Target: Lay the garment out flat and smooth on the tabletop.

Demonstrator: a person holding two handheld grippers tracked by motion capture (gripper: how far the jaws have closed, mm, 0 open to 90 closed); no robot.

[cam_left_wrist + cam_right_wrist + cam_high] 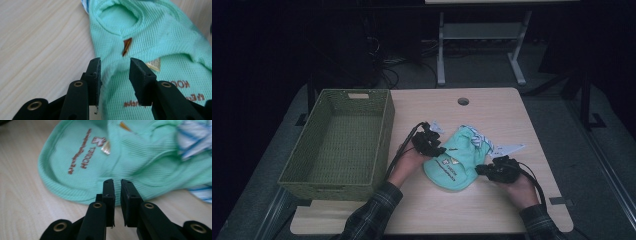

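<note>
Lying on the light wooden table [492, 210], a mint-green knit garment [457, 157] with brown lettering and a small printed patch sits right of the centre, and a white-and-blue striped piece of cloth [484, 142] pokes out from under its far edge. To the left of the garment stands a green woven basket [382, 145], rectangular with a cut-out handle in its far wall; its bottom shows bare weave and it holds no item. The basket's right wall stands near the garment but apart from it. The left gripper [432, 145], held in the person's left hand [404, 167], is at the garment's left edge; in the left gripper view [115, 75] its jaws stand apart with a clear gap, the green fabric beneath and between them, the pads not pressing on it. The right gripper [492, 170], held in the right hand [522, 190], is at the garment's lower right hem; in the right gripper view [117, 192] its jaws are almost together with only a narrow slit, nothing caught in it, the tips just at the hem. Both plaid sleeves [372, 215] enter from the near edge of the table.
</note>
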